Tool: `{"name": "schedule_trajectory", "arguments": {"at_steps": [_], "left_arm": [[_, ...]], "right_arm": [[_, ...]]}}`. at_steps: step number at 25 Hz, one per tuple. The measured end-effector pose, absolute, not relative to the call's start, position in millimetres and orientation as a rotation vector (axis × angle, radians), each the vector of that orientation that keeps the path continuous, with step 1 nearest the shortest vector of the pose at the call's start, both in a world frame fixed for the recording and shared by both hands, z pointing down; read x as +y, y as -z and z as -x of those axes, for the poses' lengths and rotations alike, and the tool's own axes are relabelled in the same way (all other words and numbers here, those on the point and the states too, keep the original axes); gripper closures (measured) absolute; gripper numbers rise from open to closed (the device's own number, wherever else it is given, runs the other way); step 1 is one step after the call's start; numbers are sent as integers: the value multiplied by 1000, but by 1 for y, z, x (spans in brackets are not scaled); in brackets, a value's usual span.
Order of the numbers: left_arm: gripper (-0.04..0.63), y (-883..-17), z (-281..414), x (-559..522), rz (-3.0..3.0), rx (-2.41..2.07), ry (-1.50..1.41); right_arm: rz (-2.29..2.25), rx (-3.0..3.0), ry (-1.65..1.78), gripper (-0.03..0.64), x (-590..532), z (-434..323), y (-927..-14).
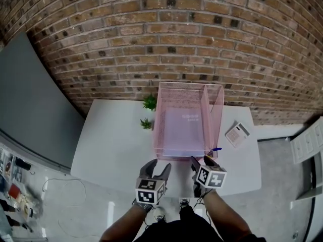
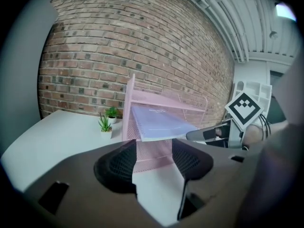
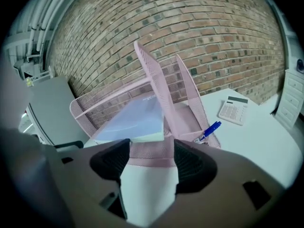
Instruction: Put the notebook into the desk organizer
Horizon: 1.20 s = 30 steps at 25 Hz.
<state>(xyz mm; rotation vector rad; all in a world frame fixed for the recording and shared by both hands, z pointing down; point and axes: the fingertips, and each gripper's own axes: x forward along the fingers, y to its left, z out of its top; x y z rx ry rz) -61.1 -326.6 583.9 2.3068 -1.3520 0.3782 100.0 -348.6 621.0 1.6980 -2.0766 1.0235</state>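
Pink desk organizer (image 1: 215, 104) holds the notebook (image 1: 184, 129); left gripper (image 1: 157, 166) and right gripper (image 1: 202, 161) gape empty; probably only a nudge farther in remains.

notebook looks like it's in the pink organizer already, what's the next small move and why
Probably a gentle push with the right claw on the near edge of the notebook. It lies in the big compartment of the organizer, but in both gripper views that edge seems to ride on the front wall and stick out. The right claw and left claw are open and empty.
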Motion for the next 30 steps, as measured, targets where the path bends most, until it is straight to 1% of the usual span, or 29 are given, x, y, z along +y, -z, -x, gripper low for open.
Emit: {"name": "schedule_trajectory", "arguments": {"at_steps": [7,11,13,15,17,18,20,21,30], "left_arm": [[362,-578,62,-320,-2338,-1307,-371],[372,-571,62,-312,-2373,-1270,-358],[414,-565,63,-305,-2396,-1255,-353],[456,-560,65,-297,-2422,-1246,-353],[528,-552,68,-287,-2460,-1242,-355],[550,-548,69,-282,-2484,-1240,-357],[582,-538,70,-270,-2530,-1233,-357],[586,-533,69,-265,-2551,-1223,-353],[589,-494,52,-206,-2679,-1182,-311]], "right_arm": [[-1720,-2083,-1001,313,-346,-97,-616],[-1689,-2147,-921,308,-336,-88,-604],[-1675,-2204,-856,315,-328,-82,-592],[-1660,-2272,-771,340,-317,-74,-577],[-1640,-2340,-688,403,-303,-64,-561],[-1629,-2373,-652,443,-295,-60,-553],[-1610,-2432,-595,565,-277,-51,-538],[-1601,-2457,-571,614,-268,-48,-531],[-1540,-2593,-431,614,-198,-49,-477]]}}
